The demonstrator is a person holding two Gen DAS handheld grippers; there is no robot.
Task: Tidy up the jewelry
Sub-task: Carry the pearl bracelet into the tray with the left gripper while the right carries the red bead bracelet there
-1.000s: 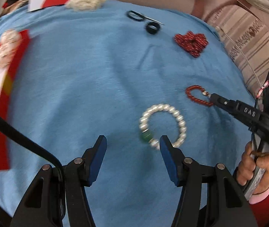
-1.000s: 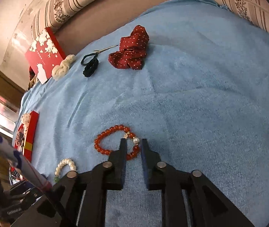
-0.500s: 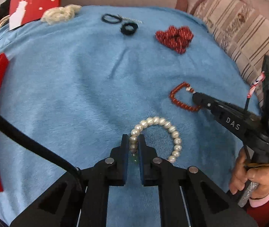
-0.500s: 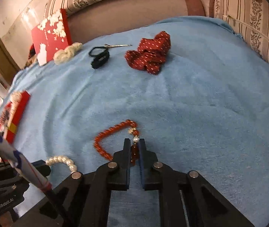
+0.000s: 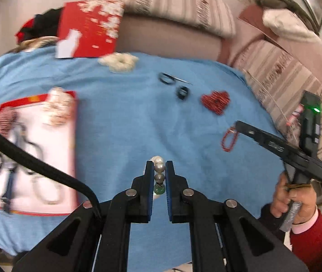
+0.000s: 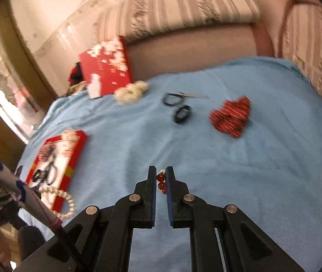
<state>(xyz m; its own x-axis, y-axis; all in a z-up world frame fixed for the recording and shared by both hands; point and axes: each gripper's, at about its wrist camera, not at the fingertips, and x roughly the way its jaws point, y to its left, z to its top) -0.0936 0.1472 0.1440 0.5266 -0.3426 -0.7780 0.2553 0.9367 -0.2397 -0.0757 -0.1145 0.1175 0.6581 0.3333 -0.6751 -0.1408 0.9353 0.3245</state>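
Left gripper (image 5: 159,170) clenched on the pearl bracelet (image 5: 159,167), right gripper (image 6: 161,178) clenched on the red bead bracelet (image 6: 161,181), both lifted above the blue blanket (image 6: 240,181)

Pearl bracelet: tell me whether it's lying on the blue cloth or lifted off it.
Lifted. The left gripper is shut on the pearl bracelet, whose loop dangles in the right wrist view.
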